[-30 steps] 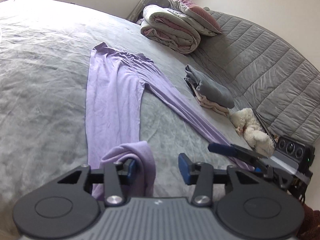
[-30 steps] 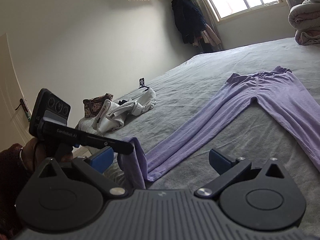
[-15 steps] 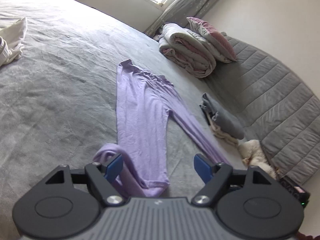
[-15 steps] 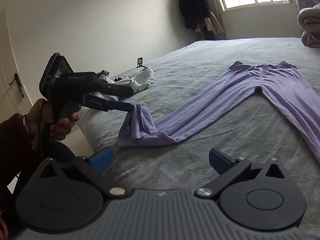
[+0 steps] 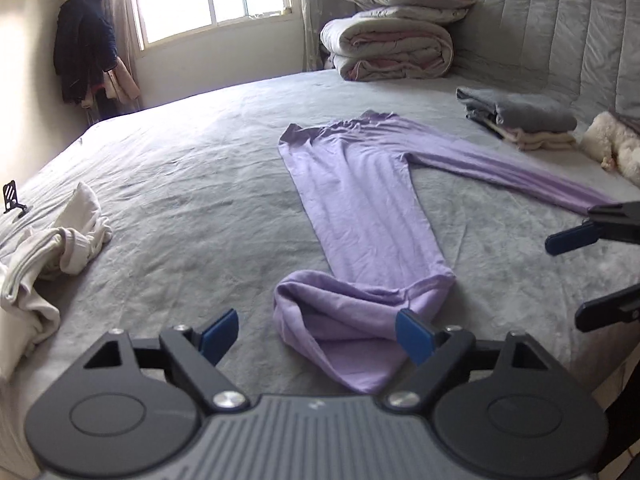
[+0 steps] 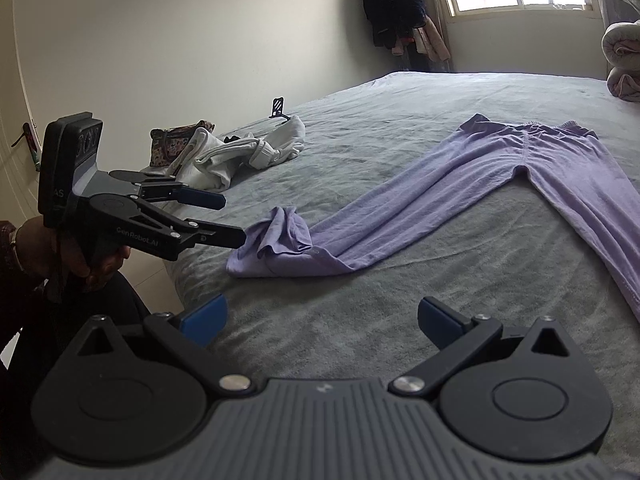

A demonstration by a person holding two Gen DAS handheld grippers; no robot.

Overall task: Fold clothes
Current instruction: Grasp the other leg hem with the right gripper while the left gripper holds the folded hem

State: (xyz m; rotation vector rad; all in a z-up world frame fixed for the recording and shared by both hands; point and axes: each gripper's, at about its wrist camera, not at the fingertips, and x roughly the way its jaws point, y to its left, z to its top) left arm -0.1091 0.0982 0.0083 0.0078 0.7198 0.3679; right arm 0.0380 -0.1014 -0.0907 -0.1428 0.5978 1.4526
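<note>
A grey bed (image 5: 168, 184) filled most of both views. On it lay the purple leggings (image 5: 360, 192), waistband toward the window, the 2 legs spread apart in a V. The cuff end of 1 leg was bunched and folded back on itself in a loose heap (image 5: 340, 320) near the bed's edge; the other leg ran out straight toward the headboard side.

Against the quilted headboard sat a folded duvet stack (image 5: 392, 48) with a pillow on top. Nearer, a small pile of folded clothes (image 5: 516, 120) lay beside a plush toy (image 5: 616, 144). A crumpled white garment (image 6: 248, 152) rested near the opposite edge of the bed.

The left gripper (image 5: 316, 332) hovered just in front of the bunched cuff, its jaws spread wide and empty, holding nothing; from the right wrist view its tips were just beside the heap, and contact could not be judged. A hand (image 6: 80, 248) gripped its handle.

The right gripper (image 6: 320, 316) hung over bare bedcover, jaws likewise wide apart and holding nothing, apart from the leggings.
</note>
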